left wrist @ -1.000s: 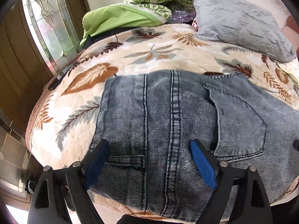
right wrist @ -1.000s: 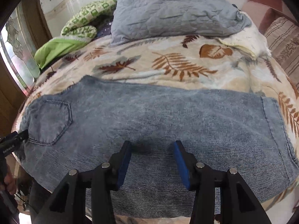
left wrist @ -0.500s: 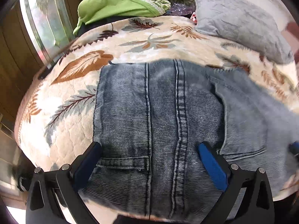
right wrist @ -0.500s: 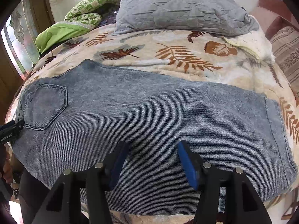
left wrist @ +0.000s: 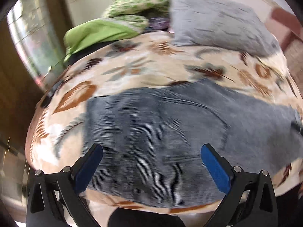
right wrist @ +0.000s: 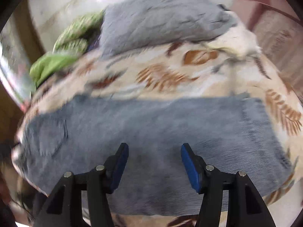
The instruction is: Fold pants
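- Left wrist view: the grey-blue ribbed denim pants lie flat on the bed with the cream leaf-print blanket, near its front edge. The waist end with the back pocket is on the left side of the scene, and the leg runs away to the right. The picture is blurred, so fine seams are hard to read.
- The left gripper hangs over the waist part with its blue pads wide apart, and nothing is between them. I cannot tell if the tips touch the cloth.
- Far on the bed there is a grey quilted pillow and a bright green folded cloth, both well apart from the pants.
- Right wrist view: the same pants stretch from the pocket on the left to the hem on the right. They seem already folded leg on leg, because only one leg width shows.
- The right gripper is over the near edge of the leg, with its pads apart and holding nothing.
- My judgement: the step in hand is the approach before the next fold. The next move calls for each gripper to close on a pants edge, probably hem and waist, and to bring one end over the other without dragging the blanket.
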`<state>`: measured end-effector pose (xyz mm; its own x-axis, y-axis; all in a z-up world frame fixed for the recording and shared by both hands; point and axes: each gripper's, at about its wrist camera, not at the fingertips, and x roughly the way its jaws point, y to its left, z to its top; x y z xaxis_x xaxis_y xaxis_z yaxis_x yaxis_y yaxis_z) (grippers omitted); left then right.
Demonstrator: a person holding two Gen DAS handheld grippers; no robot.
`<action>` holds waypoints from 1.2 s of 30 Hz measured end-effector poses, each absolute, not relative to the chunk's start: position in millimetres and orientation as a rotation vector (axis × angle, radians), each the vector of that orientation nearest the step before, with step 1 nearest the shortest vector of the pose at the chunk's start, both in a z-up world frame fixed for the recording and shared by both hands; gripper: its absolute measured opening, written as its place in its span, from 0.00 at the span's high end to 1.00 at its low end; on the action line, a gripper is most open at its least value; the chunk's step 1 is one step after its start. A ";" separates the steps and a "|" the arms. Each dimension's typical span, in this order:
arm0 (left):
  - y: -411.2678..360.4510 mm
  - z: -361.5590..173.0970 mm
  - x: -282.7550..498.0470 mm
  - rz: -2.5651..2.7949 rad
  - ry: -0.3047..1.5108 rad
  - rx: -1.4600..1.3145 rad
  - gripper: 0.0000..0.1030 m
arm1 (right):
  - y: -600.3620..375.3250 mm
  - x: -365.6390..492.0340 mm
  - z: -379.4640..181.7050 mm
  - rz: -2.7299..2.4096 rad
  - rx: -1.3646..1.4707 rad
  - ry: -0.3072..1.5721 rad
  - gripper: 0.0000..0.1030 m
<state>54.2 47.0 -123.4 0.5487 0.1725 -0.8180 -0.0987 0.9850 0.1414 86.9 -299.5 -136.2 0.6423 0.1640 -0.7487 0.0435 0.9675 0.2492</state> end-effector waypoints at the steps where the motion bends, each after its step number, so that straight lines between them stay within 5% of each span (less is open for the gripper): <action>1: 39.6 -125.2 55.4 0.146 0.980 0.095 0.00 | -311.0 86.4 -134.3 0.054 0.291 0.864 0.41; 15: -63.6 -147.1 83.0 0.024 0.987 0.209 0.00 | -388.5 73.3 -147.4 -0.065 0.437 0.888 0.41; 36: -103.7 -111.6 93.1 0.004 0.929 0.220 0.00 | -390.1 78.3 -154.0 -0.034 0.418 0.927 0.41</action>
